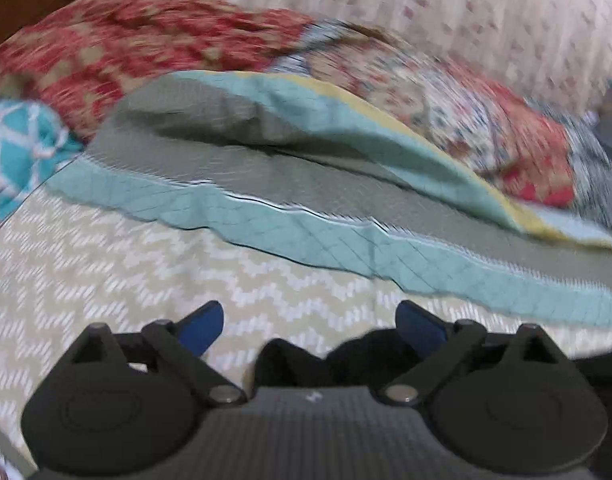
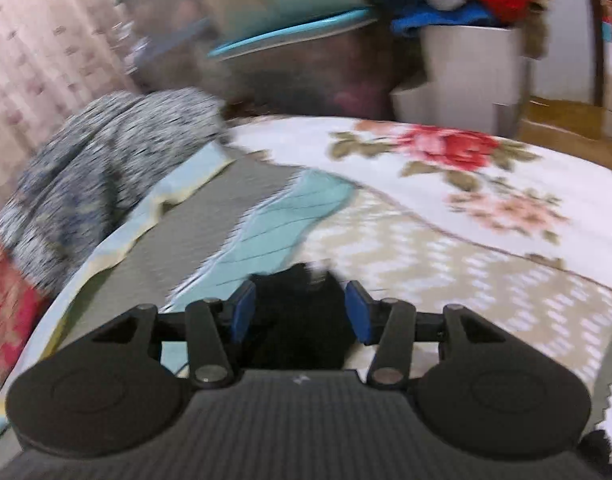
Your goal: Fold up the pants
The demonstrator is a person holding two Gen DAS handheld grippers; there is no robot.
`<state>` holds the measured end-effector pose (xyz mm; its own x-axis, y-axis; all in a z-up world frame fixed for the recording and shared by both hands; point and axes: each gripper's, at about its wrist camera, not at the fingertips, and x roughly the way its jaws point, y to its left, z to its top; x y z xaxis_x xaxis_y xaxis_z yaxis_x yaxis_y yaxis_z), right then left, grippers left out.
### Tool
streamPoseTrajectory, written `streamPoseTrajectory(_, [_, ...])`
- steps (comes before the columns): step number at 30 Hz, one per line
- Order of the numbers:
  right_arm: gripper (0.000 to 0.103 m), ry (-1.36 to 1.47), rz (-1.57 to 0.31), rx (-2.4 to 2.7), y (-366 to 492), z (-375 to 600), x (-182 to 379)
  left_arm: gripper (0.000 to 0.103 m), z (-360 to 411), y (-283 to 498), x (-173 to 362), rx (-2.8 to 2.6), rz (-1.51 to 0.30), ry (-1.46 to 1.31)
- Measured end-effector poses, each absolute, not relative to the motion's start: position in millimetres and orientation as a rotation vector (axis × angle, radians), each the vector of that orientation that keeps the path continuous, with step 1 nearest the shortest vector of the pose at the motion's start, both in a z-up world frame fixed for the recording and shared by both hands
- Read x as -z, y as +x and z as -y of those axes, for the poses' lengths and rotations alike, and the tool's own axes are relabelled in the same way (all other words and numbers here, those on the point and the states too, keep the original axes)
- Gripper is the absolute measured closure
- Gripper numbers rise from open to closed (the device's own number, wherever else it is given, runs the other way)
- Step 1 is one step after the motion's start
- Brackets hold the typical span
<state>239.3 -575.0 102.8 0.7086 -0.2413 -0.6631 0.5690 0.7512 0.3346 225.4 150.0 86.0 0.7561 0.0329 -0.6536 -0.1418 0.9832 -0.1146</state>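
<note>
Both pictures are lit softly and evenly, with no glare and only weak shadows under the folds of the quilt (image 1: pixel 306 184). Motion blur smears everything, with jagged tearing on cloth edges. The curtain (image 2: pixel 37 60) is washed out. Fisheye distortion bends the bed's edges.
</note>
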Motion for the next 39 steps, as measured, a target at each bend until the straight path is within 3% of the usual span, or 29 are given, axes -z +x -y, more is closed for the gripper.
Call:
streamPoseTrajectory(4, [0.05,0.543,-0.706,0.435,274.6,562.3,-91.6,0.006,-132.8,234.8,-68.0,-0.047,-0.744,-0.06])
streamPoseTrajectory(5, [0.05,0.543,-0.716,0.454,282.8,559.8,-86.8,0.012,-131.2,236.6,-63.8,-0.043,-0.753,-0.055])
streamPoseTrajectory(7, [0.05,0.568,-0.737,0.495,301.1,560.9,-74.0,0.032,-129.3,238.2,-56.9,-0.042,-0.767,-0.059])
streamPoseTrajectory(9, [0.05,0.593,-0.763,0.523,316.7,560.3,-60.1,0.072,-129.6,239.3,-50.8,-0.07,-0.783,-0.043])
streamPoseTrajectory(10, [0.05,0.593,-0.781,0.536,321.6,557.0,-54.0,0.081,-129.9,239.1,-48.6,-0.096,-0.789,-0.031])
streamPoseTrajectory(13, [0.094,0.501,-0.804,0.569,330.5,546.9,-46.2,0.089,-140.8,237.1,-49.1,-0.127,-0.791,-0.076])
streamPoseTrajectory(14, [0.095,0.515,-0.773,0.563,326.7,545.8,-50.1,0.096,-143.6,233.6,-53.8,-0.144,-0.773,-0.083])
streamPoseTrajectory(21, [0.095,0.802,-0.468,0.384,265.0,575.3,-111.1,0.097,-153.1,190.1,-107.2,-0.152,-0.592,-0.211])
streamPoseTrajectory(27, [0.096,0.895,-0.372,0.291,177.0,591.2,-142.5,0.096,-155.5,125.3,-142.0,-0.098,-0.492,-0.3])
streamPoseTrajectory(33, [0.099,0.991,-0.288,0.326,56.3,612.3,-119.6,0.097,-163.9,37.2,-141.3,-0.083,-0.488,-0.372])
streamPoseTrajectory(35, [0.101,1.006,-0.275,0.426,16.0,624.1,-102.1,0.1,-166.5,16.1,-129.9,-0.098,-0.526,-0.395])
streamPoseTrajectory(39, [0.096,1.066,-0.365,0.575,-26.1,640.5,-67.7,0.096,-183.3,-10.9,-99.9,-0.184,-0.684,-0.481])
